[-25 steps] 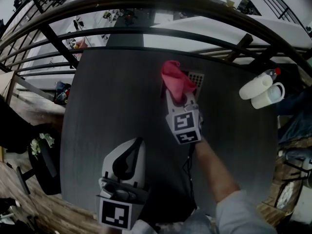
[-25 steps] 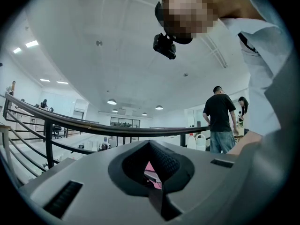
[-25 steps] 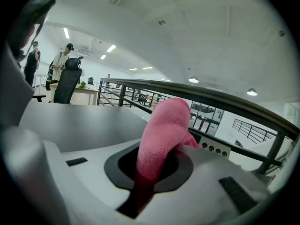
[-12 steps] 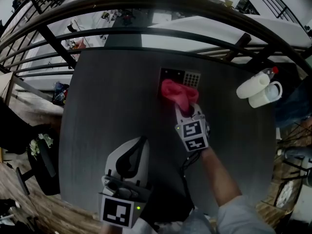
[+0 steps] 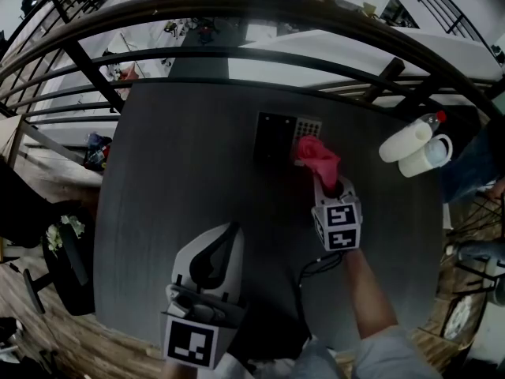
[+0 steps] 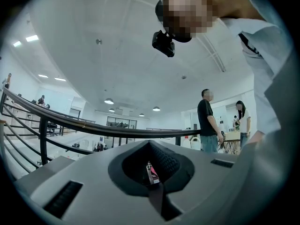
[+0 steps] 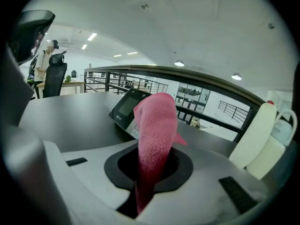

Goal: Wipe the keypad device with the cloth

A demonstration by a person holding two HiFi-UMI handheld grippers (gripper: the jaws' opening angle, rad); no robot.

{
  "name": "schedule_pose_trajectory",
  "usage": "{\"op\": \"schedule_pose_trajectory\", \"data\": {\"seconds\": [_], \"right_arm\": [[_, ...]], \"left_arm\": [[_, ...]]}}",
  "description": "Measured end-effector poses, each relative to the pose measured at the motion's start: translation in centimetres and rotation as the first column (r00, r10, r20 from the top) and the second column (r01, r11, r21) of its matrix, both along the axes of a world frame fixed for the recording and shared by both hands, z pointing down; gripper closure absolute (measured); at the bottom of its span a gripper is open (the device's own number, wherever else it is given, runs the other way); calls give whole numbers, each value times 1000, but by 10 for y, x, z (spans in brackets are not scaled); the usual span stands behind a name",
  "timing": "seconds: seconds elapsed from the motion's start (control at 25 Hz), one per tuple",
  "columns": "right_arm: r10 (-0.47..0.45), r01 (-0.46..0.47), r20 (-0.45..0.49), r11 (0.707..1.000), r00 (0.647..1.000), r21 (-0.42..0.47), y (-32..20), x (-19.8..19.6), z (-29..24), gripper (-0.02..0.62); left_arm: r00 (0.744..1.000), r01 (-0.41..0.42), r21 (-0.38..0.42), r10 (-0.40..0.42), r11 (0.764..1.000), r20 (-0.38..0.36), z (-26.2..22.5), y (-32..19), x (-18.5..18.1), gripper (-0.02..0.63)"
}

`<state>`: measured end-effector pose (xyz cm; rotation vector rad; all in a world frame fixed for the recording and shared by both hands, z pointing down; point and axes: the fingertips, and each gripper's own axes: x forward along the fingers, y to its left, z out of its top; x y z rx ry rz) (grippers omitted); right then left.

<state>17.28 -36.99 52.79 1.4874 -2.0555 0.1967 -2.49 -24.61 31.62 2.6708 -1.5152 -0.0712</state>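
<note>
Cloth (image 5: pixel 318 158), pinched in the closed fingers of the right gripper (image 5: pixel 326 181), sits at the right edge of the keypad device (image 5: pixel 280 136) on the tabletop (image 5: pixel 181 156), so pressing it flat and sweeping leftward across keys and screen seems best, while the left gripper (image 5: pixel 223 239) idles, fingers shut, empty.

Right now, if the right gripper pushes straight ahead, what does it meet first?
Probably the keypad device: the right gripper points at its key-side corner, with the clamped cloth leading. Depth is unclear.
</note>
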Motion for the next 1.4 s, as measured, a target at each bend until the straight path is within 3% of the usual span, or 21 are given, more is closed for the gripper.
{"op": "schedule_pose_trajectory", "data": {"seconds": [0.32, 0.68, 0.88, 1.2, 1.28, 1.4], "right_arm": [[36, -16, -85, 975, 996, 222, -17, 30, -84, 565], [-78, 175, -265, 915, 961, 364, -72, -24, -139, 565], [-145, 298, -397, 885, 907, 359, -98, -70, -138, 565], [-240, 444, -570, 861, 785, 249, -111, -112, -100, 565], [-235, 429, -568, 872, 789, 235, -113, -109, -94, 565], [-201, 365, -518, 901, 832, 236, -117, -93, -92, 565]], "left_arm": [[1000, 11, -4, -11, 1000, -1, 1, 1, -5, 603], [1000, 22, -2, -22, 1000, -8, -1, 3, -11, 603], [999, 36, -4, -36, 999, -4, 0, 5, -17, 603], [998, 61, -4, -61, 998, -4, 1, 7, -27, 603], [998, 64, -7, -64, 998, -4, 3, 7, -29, 603], [998, 65, -11, -65, 998, -3, 4, 6, -31, 603]]}}
